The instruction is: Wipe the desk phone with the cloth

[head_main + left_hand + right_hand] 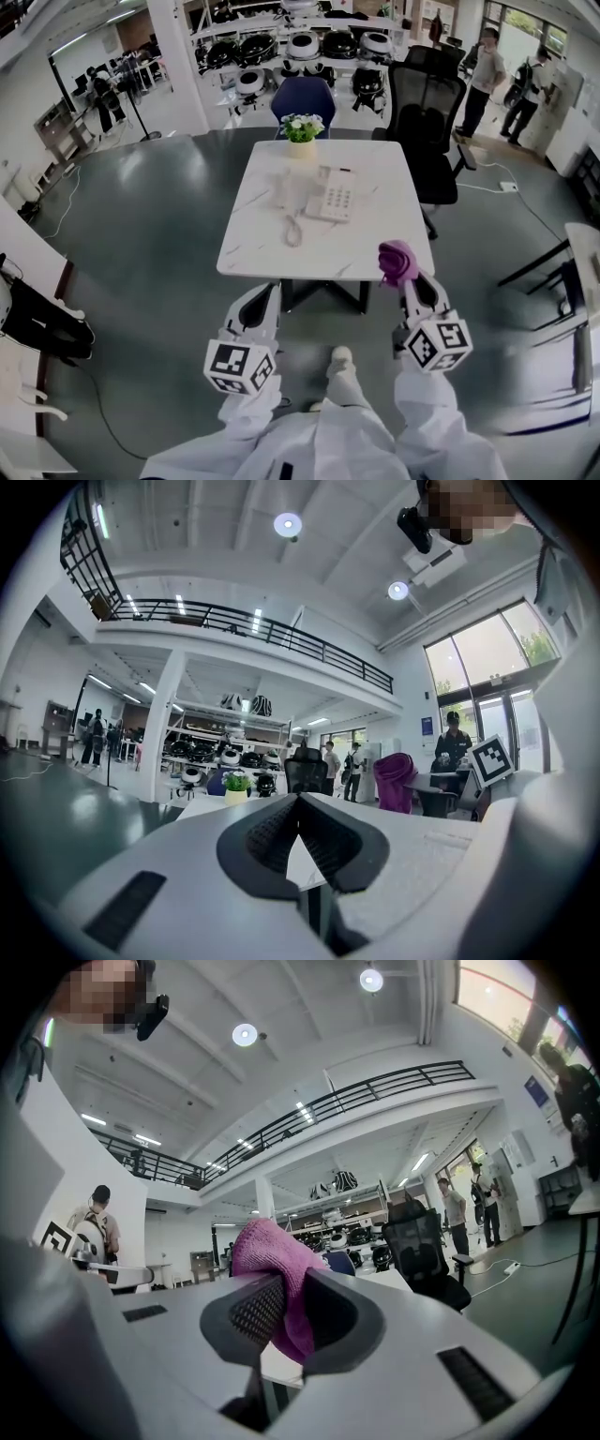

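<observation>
Between right gripper (286, 1305) jaws, purple cloth (267, 1252), clamped

bare tabletop (356, 248) before desk phone (333, 197), flower pot (302, 131) behind

White marbled table (375, 234) set on dark floor (150, 216), flowering potted plant (302, 128) placed at its far edge, blue chair (303, 97) behind, black office chair (427, 103) beside, stocked shelves (300, 47) beyond, two people (485, 80) seen far right.

Grippers: two here, left gripper (255, 302) and right gripper (410, 284)
Cloths: one pink cloth (398, 261)
Phones: one desk phone (330, 195)
Tables: one white table (375, 169)
Plants: one potted plant (302, 129)
Chairs: two, blue chair (302, 98), black chair (427, 103)
</observation>
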Demonstrator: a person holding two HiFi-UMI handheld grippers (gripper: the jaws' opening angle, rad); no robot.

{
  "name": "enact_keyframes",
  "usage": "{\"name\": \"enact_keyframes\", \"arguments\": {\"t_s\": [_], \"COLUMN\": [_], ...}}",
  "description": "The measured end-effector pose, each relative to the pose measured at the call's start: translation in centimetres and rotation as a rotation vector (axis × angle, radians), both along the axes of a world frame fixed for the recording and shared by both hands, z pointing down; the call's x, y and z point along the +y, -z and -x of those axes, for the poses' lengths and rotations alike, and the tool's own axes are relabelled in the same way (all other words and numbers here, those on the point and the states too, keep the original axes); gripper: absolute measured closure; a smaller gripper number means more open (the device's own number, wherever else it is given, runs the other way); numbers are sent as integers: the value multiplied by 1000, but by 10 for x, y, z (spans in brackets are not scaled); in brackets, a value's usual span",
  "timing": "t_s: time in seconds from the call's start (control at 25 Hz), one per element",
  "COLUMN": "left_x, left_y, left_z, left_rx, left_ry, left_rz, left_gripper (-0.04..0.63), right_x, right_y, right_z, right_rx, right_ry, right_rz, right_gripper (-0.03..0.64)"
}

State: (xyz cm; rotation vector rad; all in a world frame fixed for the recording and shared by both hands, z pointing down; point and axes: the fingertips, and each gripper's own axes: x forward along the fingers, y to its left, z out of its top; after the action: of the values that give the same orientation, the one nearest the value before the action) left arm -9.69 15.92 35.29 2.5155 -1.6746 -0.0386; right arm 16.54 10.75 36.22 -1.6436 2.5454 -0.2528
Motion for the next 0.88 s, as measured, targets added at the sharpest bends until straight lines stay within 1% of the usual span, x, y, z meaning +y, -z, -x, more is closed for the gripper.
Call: {"name": "enact_keyframes", "arguments": {"t_s": [0.28,0.44,0.64,0.88], "left_x": [-43,-78,-130,-177], "left_y": [-14,-19,-23,-28], "left_z": [6,9,6,3], "left_rx": [8,33,34,38], "left_ry": [25,38,59,80], "left_rz": [27,34,44,58], "left_gripper": [597,597,597,597], "right_x": [-49,-87,-144,-195], "right_y": [-13,-19,-28,-35], "right_z": [4,11,13,17], "right_rx": [-5,-3,-1,18], "right_ry": [15,35,59,83], "right_rz": [22,44,67,78], "right_gripper": [580,580,580,580]}}
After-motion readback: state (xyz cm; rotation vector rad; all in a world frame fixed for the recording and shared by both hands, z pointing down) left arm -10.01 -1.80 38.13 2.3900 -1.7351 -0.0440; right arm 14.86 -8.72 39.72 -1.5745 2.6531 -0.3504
